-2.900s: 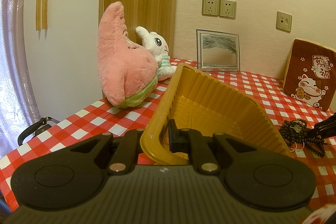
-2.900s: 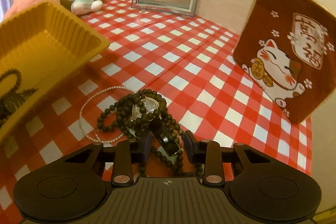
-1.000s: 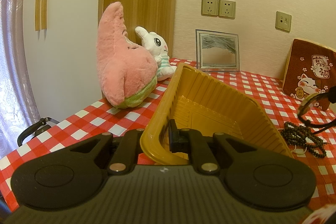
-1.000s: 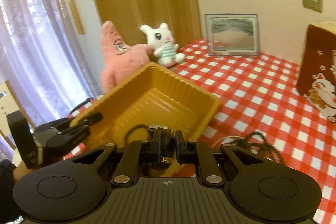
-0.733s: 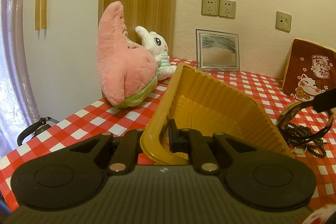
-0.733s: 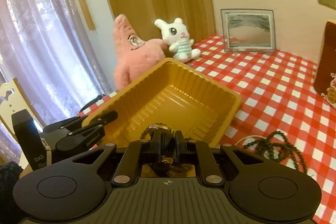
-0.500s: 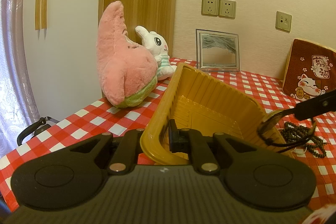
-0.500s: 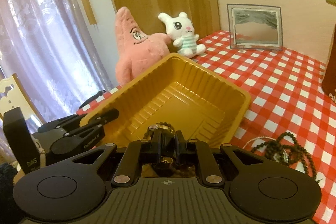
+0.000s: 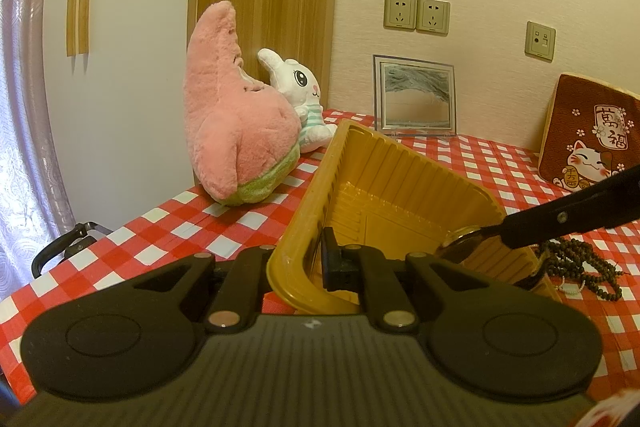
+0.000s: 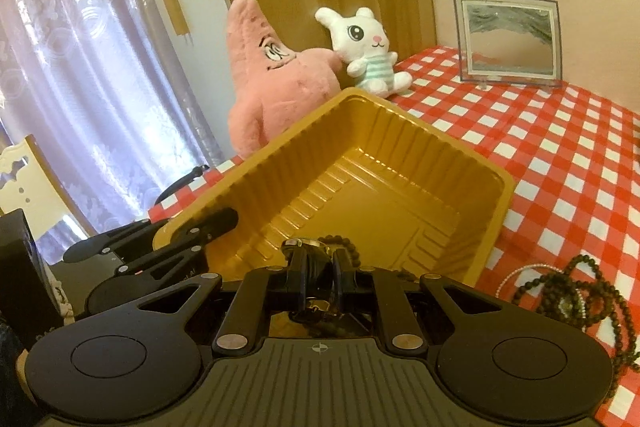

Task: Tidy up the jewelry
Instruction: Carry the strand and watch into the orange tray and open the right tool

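Observation:
A yellow plastic tray (image 9: pixel 400 183) (image 10: pixel 360 131) sits tilted on the red checked table. My left gripper (image 9: pixel 308 263) is shut on the tray's near rim; it also shows in the right wrist view (image 10: pixel 192 231). My right gripper (image 10: pixel 316 259) is shut on a wristwatch (image 10: pixel 306 245) with a black strap and holds it over the tray's inside. In the left wrist view the right gripper (image 9: pixel 500 231) reaches in from the right with the watch (image 9: pixel 460 243). Dark bead strings (image 10: pixel 576 291) (image 9: pixel 580 267) and a pearl strand (image 10: pixel 516 275) lie on the table right of the tray.
A pink starfish plush (image 9: pixel 236 123) and a white rabbit plush (image 9: pixel 300 91) stand behind the tray's left side. A framed picture (image 9: pixel 414 99) leans on the back wall. A brown cat cushion (image 9: pixel 592 135) stands at the right. A chair (image 10: pixel 28 179) is beyond the table's left edge.
My right gripper lifted the watch out of the bead pile on the table, carried it left and lowered it over the tray. My left gripper has kept its hold on the tray rim.

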A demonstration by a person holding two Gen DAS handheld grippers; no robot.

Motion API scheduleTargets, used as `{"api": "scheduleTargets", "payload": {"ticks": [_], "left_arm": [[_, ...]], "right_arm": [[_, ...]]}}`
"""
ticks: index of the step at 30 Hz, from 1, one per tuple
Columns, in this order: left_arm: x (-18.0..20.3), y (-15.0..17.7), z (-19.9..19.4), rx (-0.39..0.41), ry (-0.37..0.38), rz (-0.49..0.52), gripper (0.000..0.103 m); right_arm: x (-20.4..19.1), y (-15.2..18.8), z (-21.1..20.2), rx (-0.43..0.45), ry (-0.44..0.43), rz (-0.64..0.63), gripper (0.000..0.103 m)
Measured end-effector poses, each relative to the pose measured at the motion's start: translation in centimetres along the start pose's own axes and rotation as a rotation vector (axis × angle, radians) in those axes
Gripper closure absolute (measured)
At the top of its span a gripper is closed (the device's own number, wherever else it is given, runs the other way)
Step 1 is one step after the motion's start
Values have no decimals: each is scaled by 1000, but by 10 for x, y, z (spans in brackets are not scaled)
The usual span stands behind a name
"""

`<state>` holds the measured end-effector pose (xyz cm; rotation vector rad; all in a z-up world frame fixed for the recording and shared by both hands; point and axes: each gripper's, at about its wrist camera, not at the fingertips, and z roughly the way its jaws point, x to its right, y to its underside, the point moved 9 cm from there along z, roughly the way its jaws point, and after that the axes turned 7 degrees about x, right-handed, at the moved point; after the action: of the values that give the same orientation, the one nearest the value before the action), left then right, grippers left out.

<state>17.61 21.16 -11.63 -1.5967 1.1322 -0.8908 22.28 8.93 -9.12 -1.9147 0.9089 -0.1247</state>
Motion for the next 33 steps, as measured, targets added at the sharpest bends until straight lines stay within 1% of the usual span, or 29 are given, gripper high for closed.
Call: {"api": "scheduleTargets", "payload": {"ticks": [3,5,10,15,17,19,21,22,23,24,25,26,33], "left_arm": [[0,0,0,0,0,0,94],[0,0,0,0,1,0,94],[0,0,0,-1,0,0,94],[0,0,0,-1,0,-1,94],[-1,1,1,-6,-2,-5,94],[-1,3,0,-9,-3,-6,94],[-1,4,1,-9,-3,-7,94],[0,4,1,-10,-2,-8,94],[-1,4,1,-9,-3,-8,94],[-1,4,1,-9,-3,-8,94],[0,5,0,-9,-2,-7,94],[0,5,0,-9,-2,-7,94],[-2,6,2,-12,-4,-12,93]], "right_arm": [[-1,1,6,-4,-3,16,90],[0,2,10,-7,-8,51,90],[6,9,22,-19,-22,212,90],[12,18,35,-36,-60,387,90],[14,20,38,-37,-78,432,90],[16,19,38,-27,-74,441,89],[16,18,37,-34,-72,422,86],[15,19,38,-38,-67,412,80],[15,19,37,-40,-60,399,68],[16,19,37,-37,-48,382,61],[16,19,35,-29,-35,367,51],[17,19,34,-20,-25,354,49],[23,19,22,-14,16,296,46]]}}
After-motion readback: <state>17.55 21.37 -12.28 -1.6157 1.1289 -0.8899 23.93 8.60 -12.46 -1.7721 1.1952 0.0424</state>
